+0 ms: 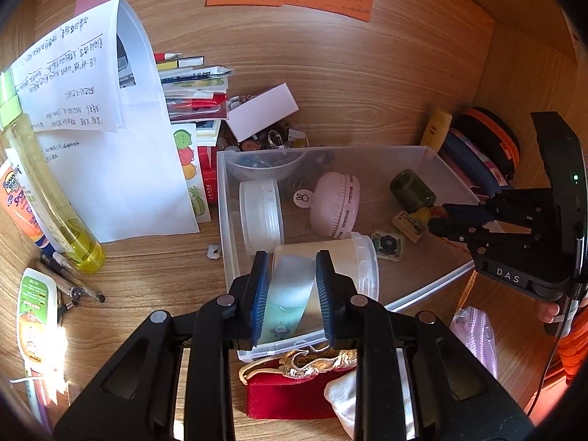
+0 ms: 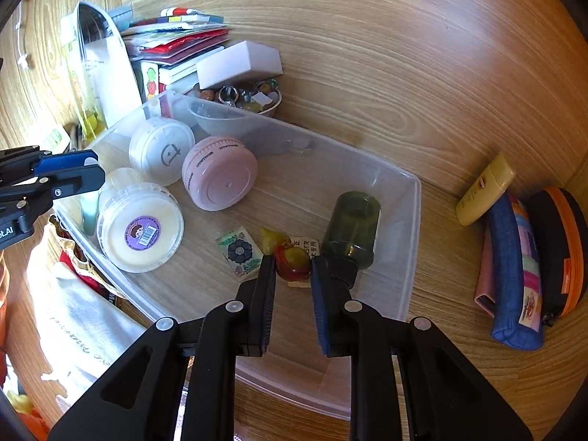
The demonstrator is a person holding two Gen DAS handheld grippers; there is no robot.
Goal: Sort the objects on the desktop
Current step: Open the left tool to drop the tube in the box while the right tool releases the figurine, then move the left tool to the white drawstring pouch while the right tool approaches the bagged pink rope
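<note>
A clear plastic bin (image 1: 226,198) (image 2: 413,220) stands on the wooden desk. In it lie a white round jar (image 1: 261,213), a pink round case (image 1: 336,204) (image 2: 220,178), a lidded tub with a purple sticker (image 2: 141,226), a dark green bottle (image 1: 411,191) (image 2: 352,228) and a flower-print square (image 2: 239,251). My left gripper (image 1: 292,261) (image 2: 92,172) is shut on a frosted mint-green tube (image 1: 290,294) over the bin's near corner. My right gripper (image 2: 293,262) (image 1: 437,220) is low inside the bin, shut on a small yellow and red charm (image 2: 292,259) beside a printed block (image 1: 408,222).
Left of the bin are loose papers (image 1: 110,139), a yellow bottle (image 1: 55,198), a sunscreen tube (image 1: 18,202) and pens (image 1: 70,283). A bowl of beads (image 2: 250,97) and stacked booklets (image 2: 176,40) sit behind it. Pencil cases (image 2: 522,268) lie at the right; a red box (image 1: 286,397) is near.
</note>
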